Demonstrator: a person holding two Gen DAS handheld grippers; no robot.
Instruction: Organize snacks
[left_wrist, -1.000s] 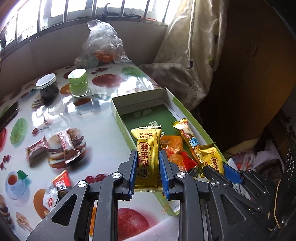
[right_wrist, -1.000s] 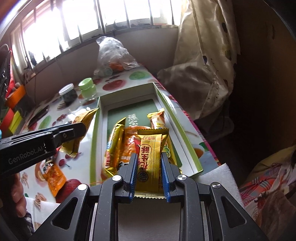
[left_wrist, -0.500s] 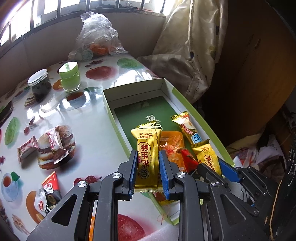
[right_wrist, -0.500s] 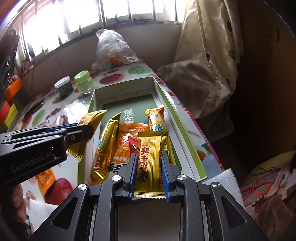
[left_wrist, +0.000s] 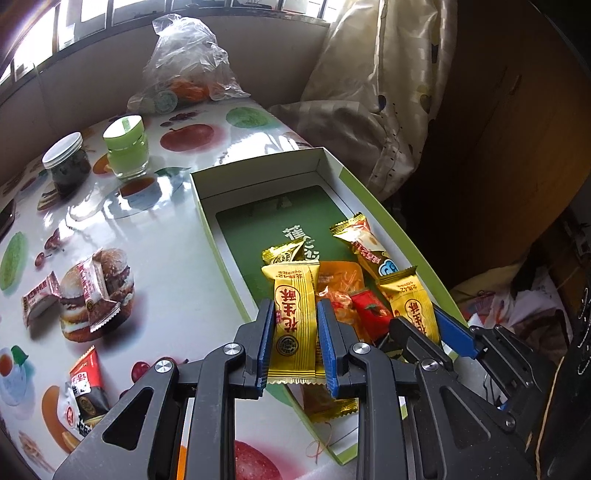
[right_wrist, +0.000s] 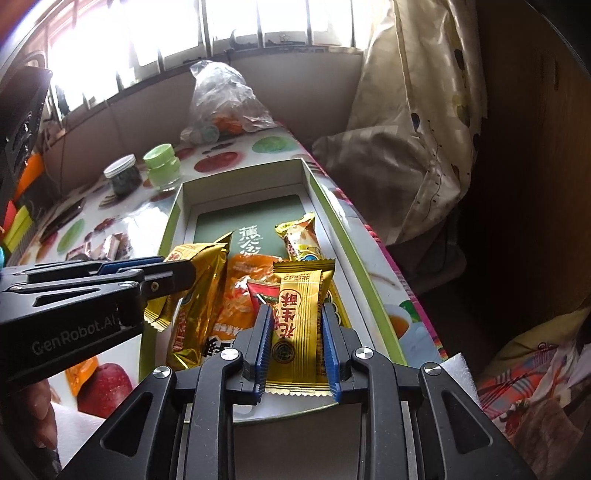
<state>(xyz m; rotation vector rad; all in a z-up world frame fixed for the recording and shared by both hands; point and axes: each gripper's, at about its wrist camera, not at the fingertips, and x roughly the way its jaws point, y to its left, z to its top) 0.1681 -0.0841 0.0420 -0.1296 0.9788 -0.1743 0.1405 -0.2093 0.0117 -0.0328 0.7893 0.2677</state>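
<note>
Over box (left_wrist: 369, 199) | left gripper (left_wrist: 295, 325) clamps yellow packet (left_wrist: 293, 317) | right gripper (right_wrist: 297, 328) clamps another (right_wrist: 299, 317)

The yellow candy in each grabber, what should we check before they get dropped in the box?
1. Left gripper shut on its yellow packet: ok.
2. Right gripper shut on its own yellow packet: ok.
3. Left packet over the green box: cannot tell, it hangs near the left wall.
4. Right packet over the box: ok.
5. Bare floor left in the box: ok, the far half is free.
6. Grippers apart from each other: ok, though close.
7. Snacks still out on the table: not ok, pink packets wait there.
</note>
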